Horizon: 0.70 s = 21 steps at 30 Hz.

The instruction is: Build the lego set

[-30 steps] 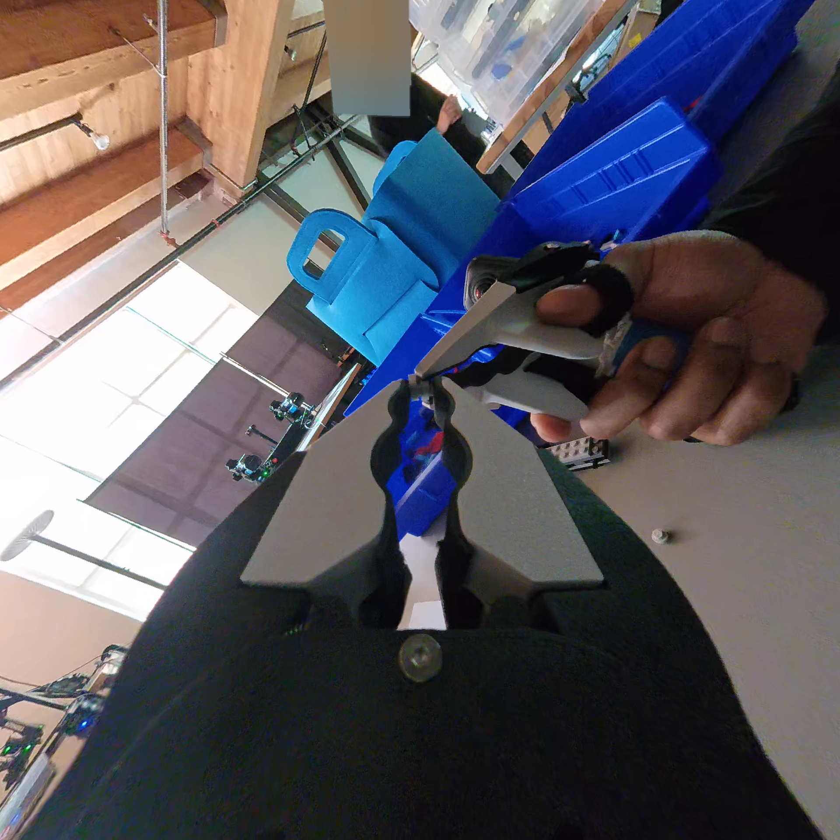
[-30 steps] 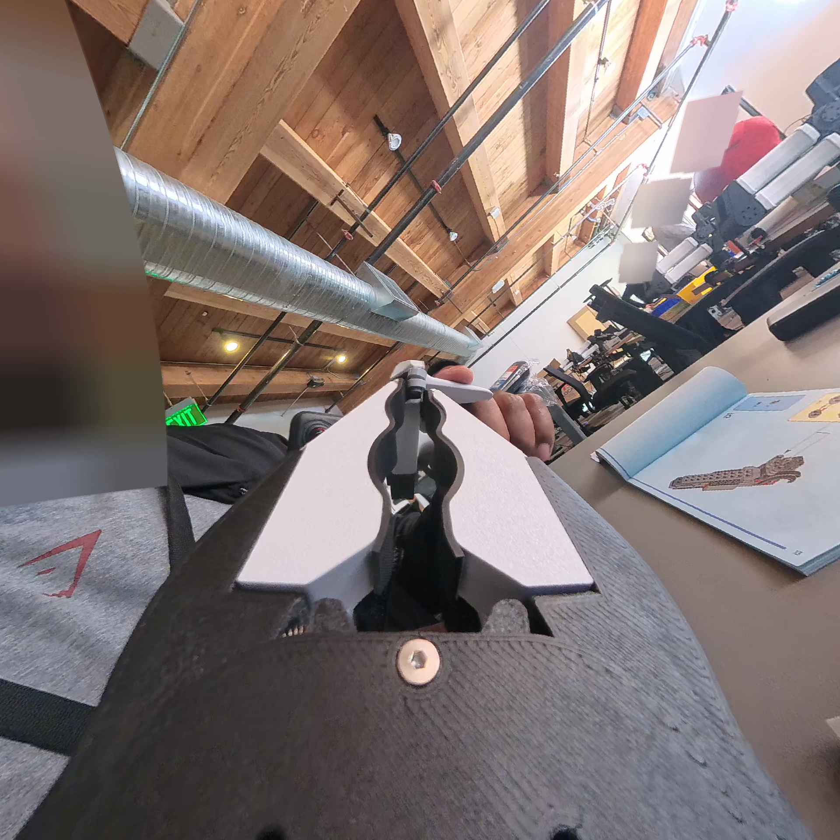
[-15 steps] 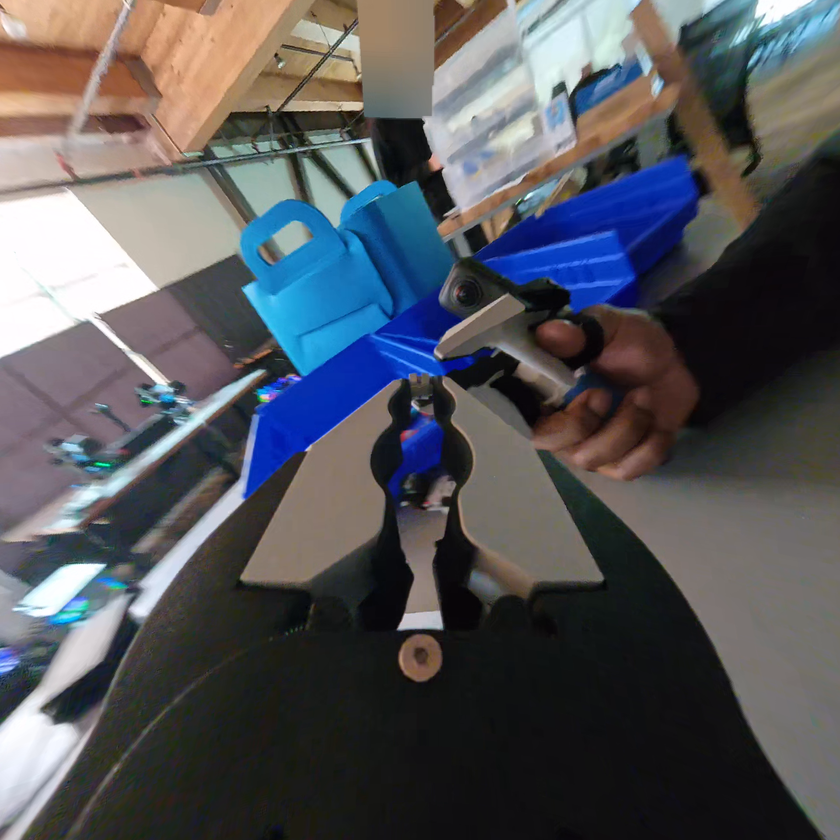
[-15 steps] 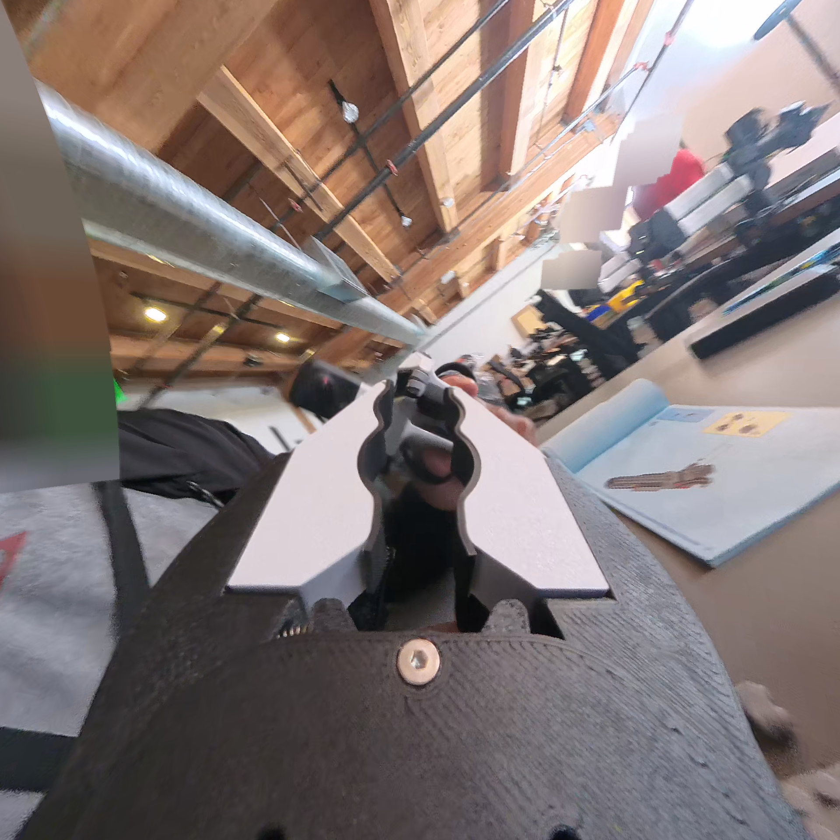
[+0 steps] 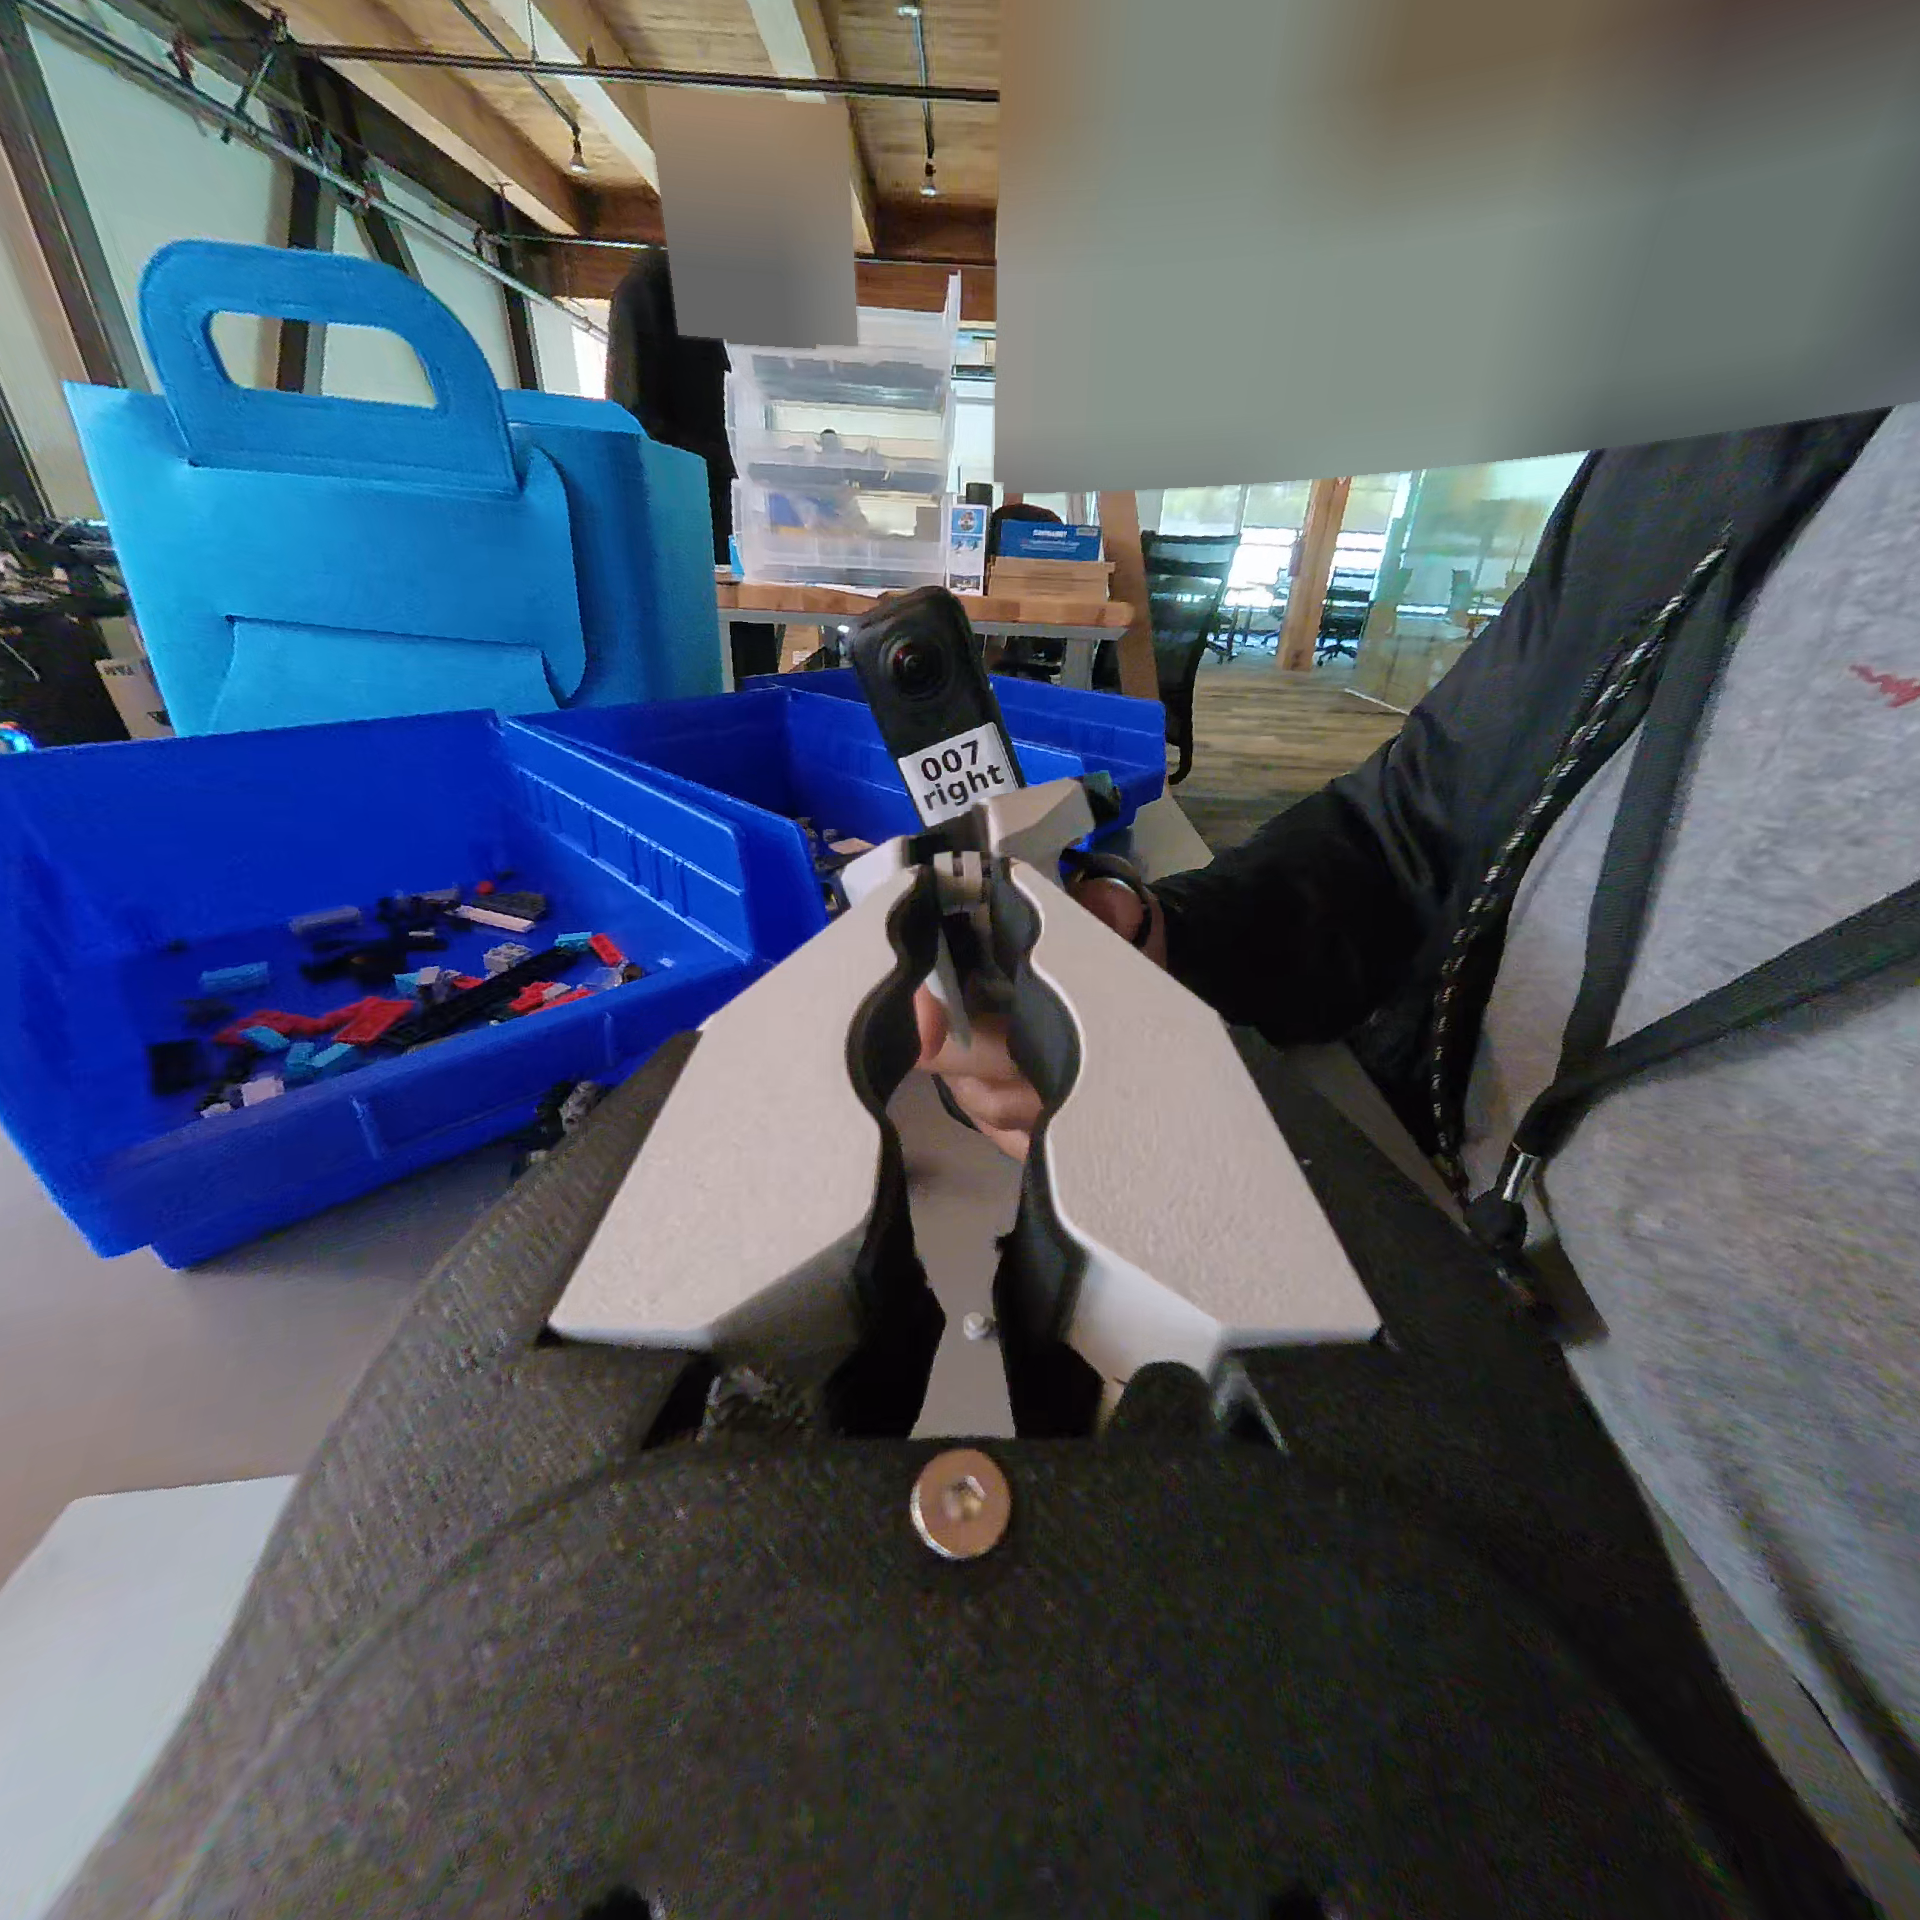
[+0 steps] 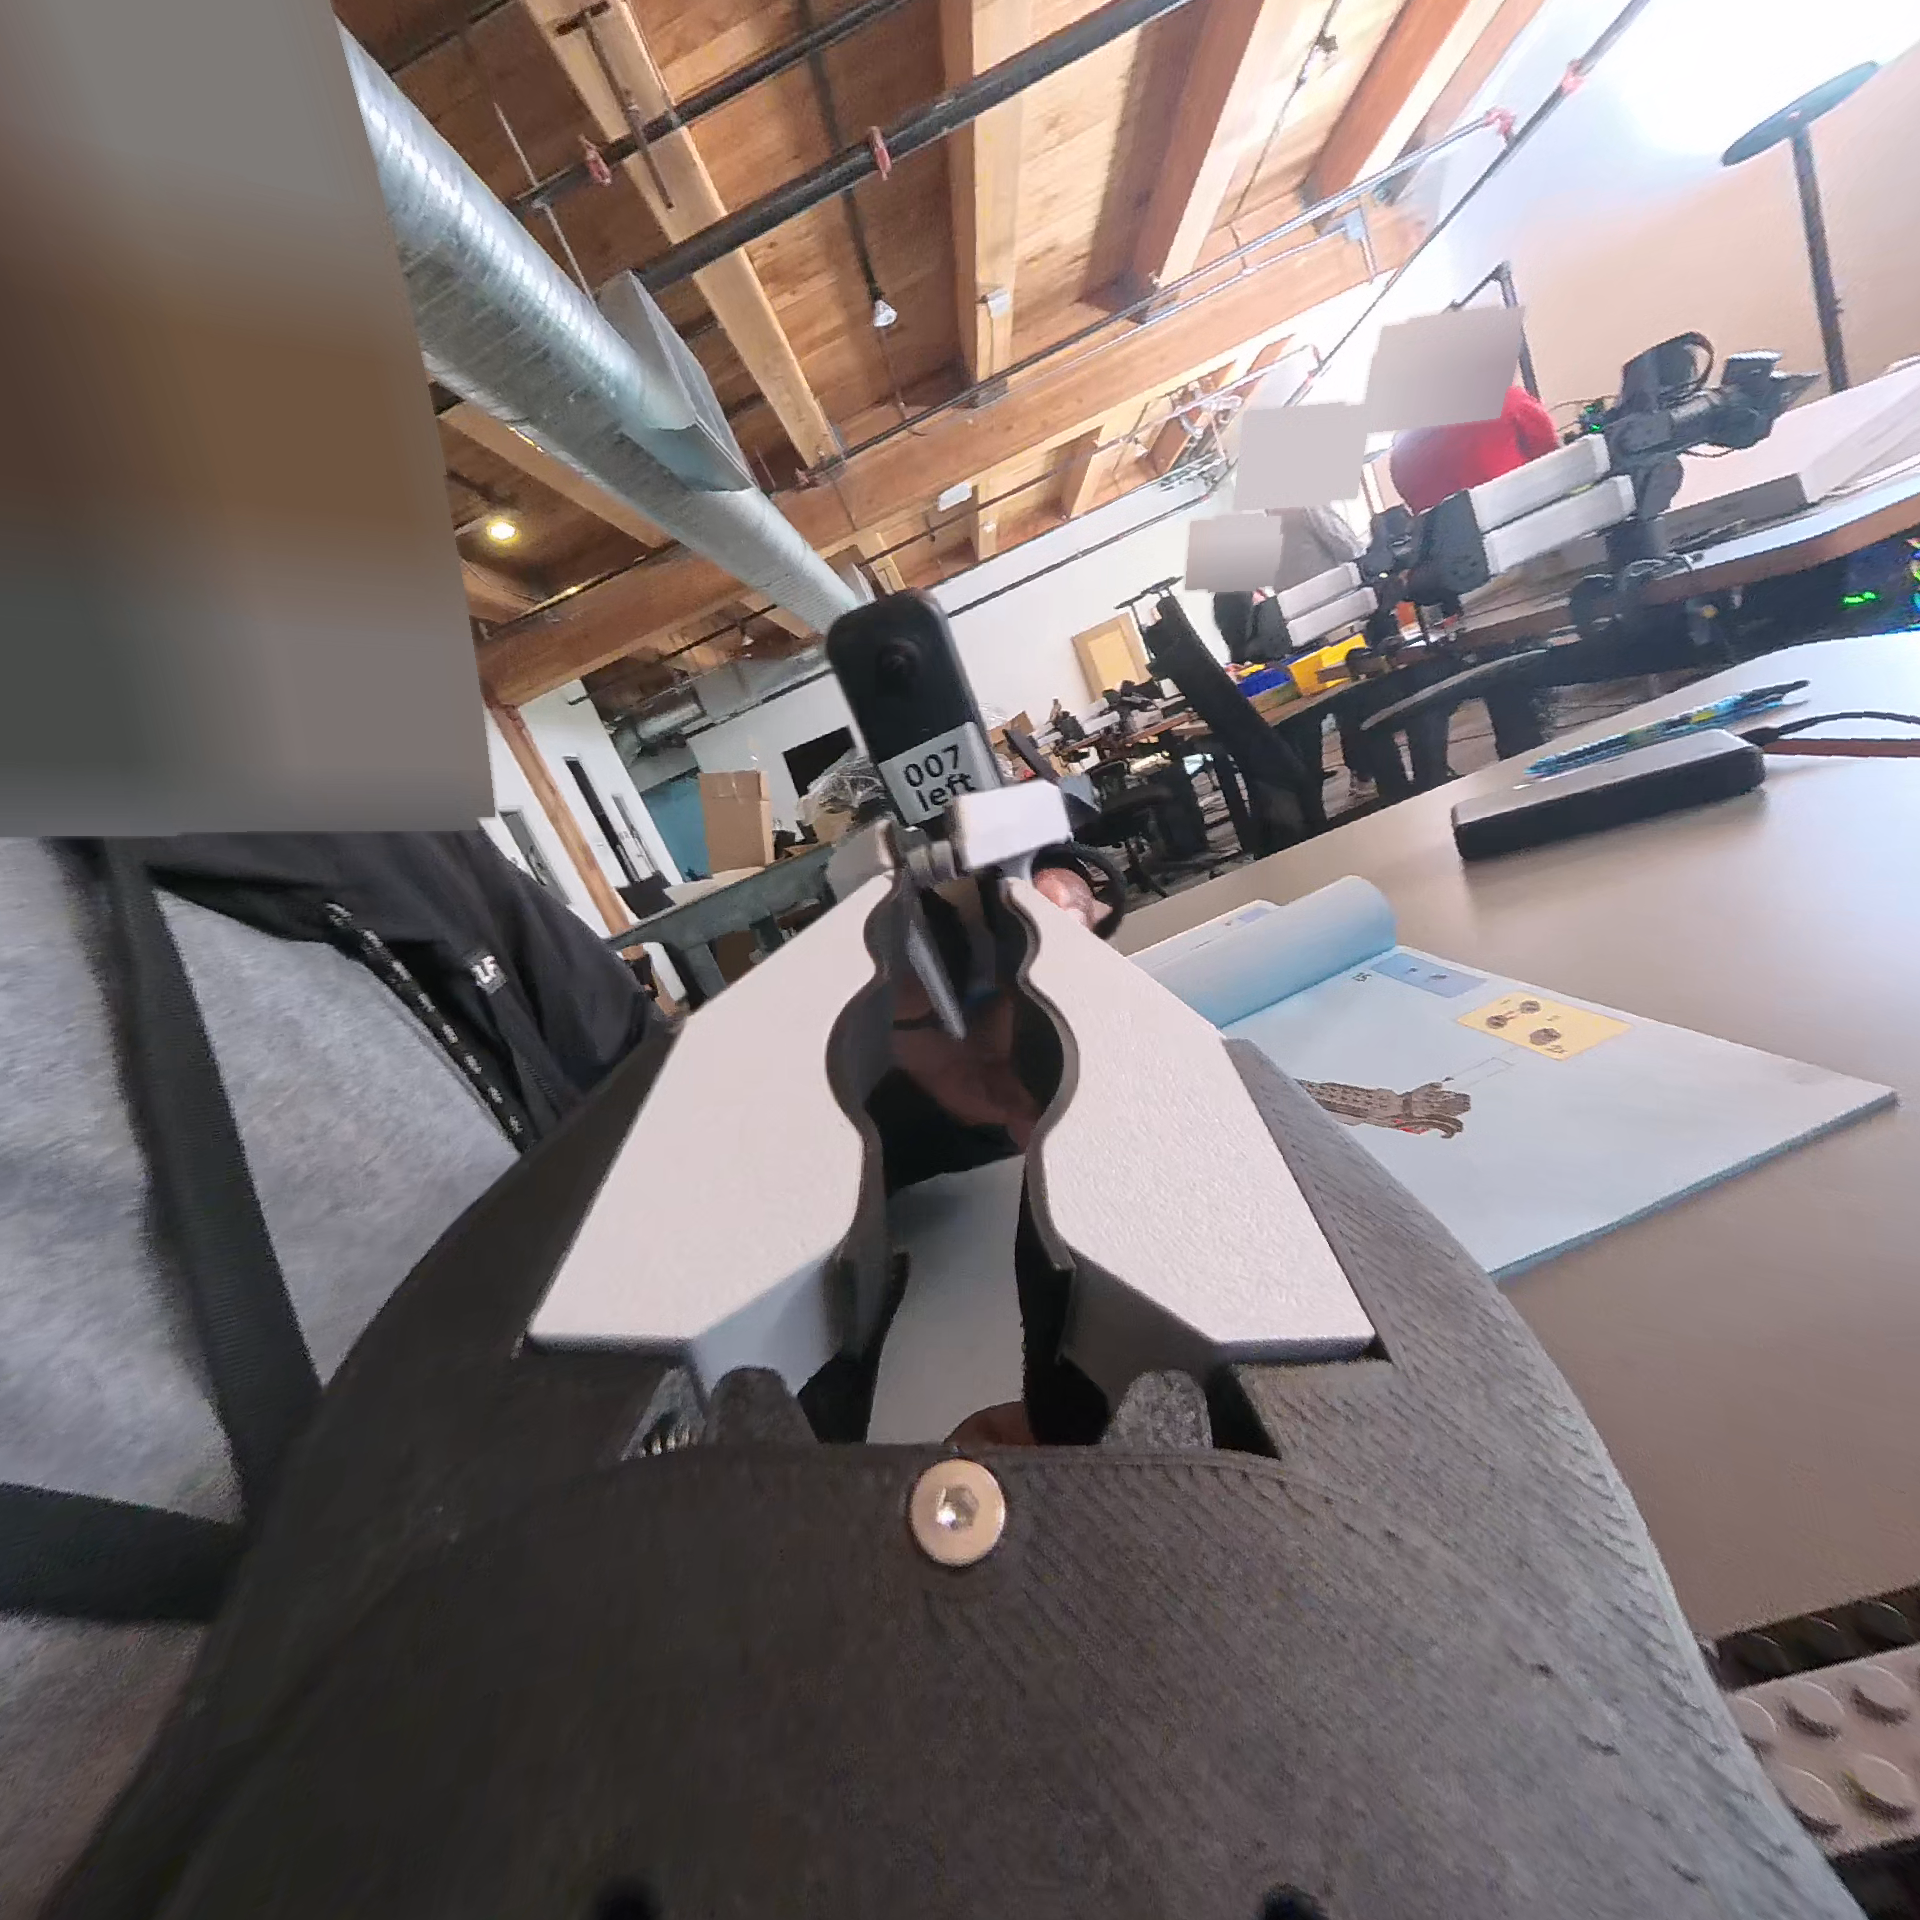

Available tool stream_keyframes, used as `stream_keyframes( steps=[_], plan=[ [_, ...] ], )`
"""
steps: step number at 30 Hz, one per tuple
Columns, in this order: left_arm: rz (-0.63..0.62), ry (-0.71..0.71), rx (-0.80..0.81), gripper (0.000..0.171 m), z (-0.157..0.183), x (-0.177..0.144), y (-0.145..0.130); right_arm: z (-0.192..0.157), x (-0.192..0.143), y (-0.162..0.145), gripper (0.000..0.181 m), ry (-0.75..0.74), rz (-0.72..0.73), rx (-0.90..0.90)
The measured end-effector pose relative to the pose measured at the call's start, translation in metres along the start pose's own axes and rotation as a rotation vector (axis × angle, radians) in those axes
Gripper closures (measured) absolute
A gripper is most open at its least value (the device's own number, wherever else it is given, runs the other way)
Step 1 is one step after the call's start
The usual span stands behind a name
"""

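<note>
My left gripper (image 5: 961, 871) and my right gripper (image 6: 938, 864) are held up off the table, tip to tip, facing each other. Both are shut. A small grey lego piece (image 5: 954, 883) is pinched where the tips meet, and it also shows in the right wrist view (image 6: 923, 858). I cannot tell whether it is one piece or two joined. The right gripper (image 5: 1029, 821) shows opposite in the left wrist view, held by a hand. The left gripper (image 6: 1013, 826) shows opposite in the right wrist view.
Blue bins (image 5: 644, 831) with loose lego pieces (image 5: 395, 997) stand on the table, with a blue felt bag (image 5: 364, 540) behind. An open instruction booklet (image 6: 1621, 1122), a black device (image 6: 1610, 795) and a grey studded baseplate (image 6: 1849, 1756) lie on the table. The person's torso is close behind the grippers. The grippers are tip to tip, or close to it. The grey studded baseplate (image 6: 1849, 1756) is about 15 cm from both grippers' fingertips.
Both grippers have swung round together, staying tip to tip and shut. The views have tilted from the ceiling towards level, and the bins and booklet now show upright.
</note>
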State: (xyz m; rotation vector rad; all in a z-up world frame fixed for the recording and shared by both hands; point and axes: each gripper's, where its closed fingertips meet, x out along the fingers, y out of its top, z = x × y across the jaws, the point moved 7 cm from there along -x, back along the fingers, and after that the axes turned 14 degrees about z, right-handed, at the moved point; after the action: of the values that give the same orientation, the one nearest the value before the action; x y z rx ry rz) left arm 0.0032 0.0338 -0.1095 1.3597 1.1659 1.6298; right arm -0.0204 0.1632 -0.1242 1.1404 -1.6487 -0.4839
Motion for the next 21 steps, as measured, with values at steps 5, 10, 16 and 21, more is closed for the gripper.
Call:
stream_keyframes(
  steps=[5, 10, 16, 21],
  plan=[
    [-0.035, -0.008, 0.000, 0.161, 0.000, -0.001, -0.004, -0.001, 0.001, -0.002, 0.166, 0.015, -0.017, -0.003],
    [-0.052, -0.014, -0.004, 0.161, 0.000, -0.001, -0.007, 0.000, 0.000, -0.003, 0.172, 0.007, -0.025, -0.015],
    [-0.062, -0.016, -0.016, 0.161, -0.001, -0.002, -0.010, 0.001, 0.000, -0.004, 0.173, 0.001, -0.045, -0.055],
    [-0.081, -0.034, -0.013, 0.161, 0.001, -0.001, -0.012, 0.002, -0.001, -0.004, 0.174, -0.018, -0.063, -0.101]
  ],
)
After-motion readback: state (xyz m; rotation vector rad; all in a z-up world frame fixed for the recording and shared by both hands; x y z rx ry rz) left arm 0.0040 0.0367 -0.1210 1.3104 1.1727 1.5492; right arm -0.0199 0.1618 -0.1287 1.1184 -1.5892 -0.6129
